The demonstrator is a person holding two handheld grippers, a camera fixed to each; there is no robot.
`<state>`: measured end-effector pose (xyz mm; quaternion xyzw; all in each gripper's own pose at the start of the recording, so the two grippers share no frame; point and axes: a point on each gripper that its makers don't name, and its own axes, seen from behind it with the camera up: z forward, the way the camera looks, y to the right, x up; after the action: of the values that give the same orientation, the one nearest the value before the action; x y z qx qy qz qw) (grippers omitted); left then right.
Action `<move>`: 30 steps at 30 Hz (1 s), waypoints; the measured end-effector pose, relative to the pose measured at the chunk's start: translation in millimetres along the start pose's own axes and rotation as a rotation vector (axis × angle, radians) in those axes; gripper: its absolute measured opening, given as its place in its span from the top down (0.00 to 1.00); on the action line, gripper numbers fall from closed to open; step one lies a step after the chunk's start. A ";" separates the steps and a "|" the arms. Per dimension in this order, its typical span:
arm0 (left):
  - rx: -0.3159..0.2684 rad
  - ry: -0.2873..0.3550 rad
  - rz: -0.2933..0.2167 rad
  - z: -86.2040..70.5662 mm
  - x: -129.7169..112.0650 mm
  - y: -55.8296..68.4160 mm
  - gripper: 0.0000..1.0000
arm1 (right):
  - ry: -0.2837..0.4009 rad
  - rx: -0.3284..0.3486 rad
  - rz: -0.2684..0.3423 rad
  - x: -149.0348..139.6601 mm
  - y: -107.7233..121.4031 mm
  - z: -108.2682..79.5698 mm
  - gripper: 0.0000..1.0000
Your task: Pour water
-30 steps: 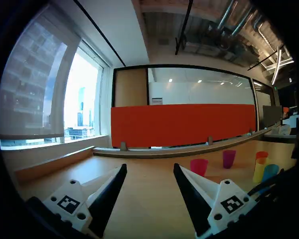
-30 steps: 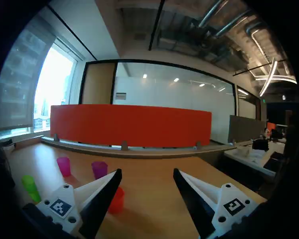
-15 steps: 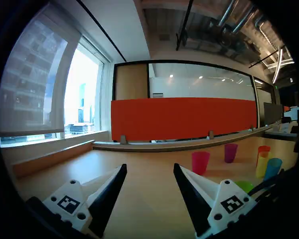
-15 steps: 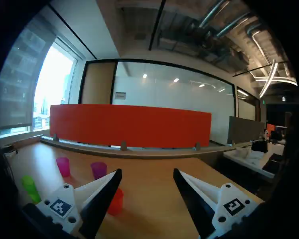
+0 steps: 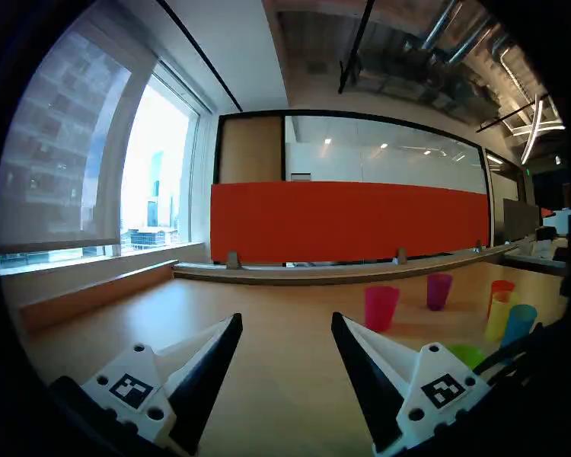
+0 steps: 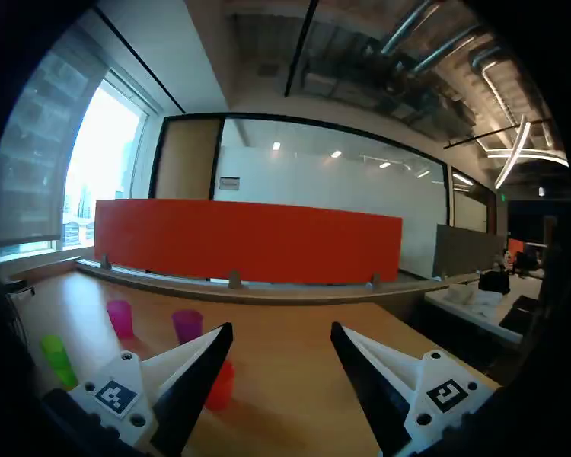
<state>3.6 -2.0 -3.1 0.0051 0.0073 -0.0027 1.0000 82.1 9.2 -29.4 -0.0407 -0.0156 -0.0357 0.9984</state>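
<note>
My left gripper (image 5: 285, 318) stands wide, empty, over the table (image 5: 285, 404), pink cup (image 5: 381, 307) far right. My right gripper (image 6: 280, 327) stands wide, empty, red cup (image 6: 221, 385) near left.

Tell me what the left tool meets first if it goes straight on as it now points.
Likely the orange partition beyond the table: the open left tool faces bare wood until there. The pink cup stands right of that line, though depth is unclear.
</note>
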 end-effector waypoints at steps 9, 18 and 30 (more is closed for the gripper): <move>-0.005 -0.011 0.002 1.6 -2.7 0.3 0.14 | -0.001 0.000 -0.002 -1.7 1.4 -1.1 0.00; -0.004 -0.012 0.003 1.6 -4.2 0.6 0.14 | 0.005 0.008 -0.004 0.7 0.2 -3.8 0.00; -0.004 -0.014 0.005 1.3 -4.1 0.9 0.10 | 0.038 0.007 0.010 6.1 8.4 -5.2 0.00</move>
<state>-0.4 -1.1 -1.7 0.0030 0.0003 -0.0002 1.0000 88.9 16.7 -35.1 -0.0366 0.0034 -0.0314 0.9988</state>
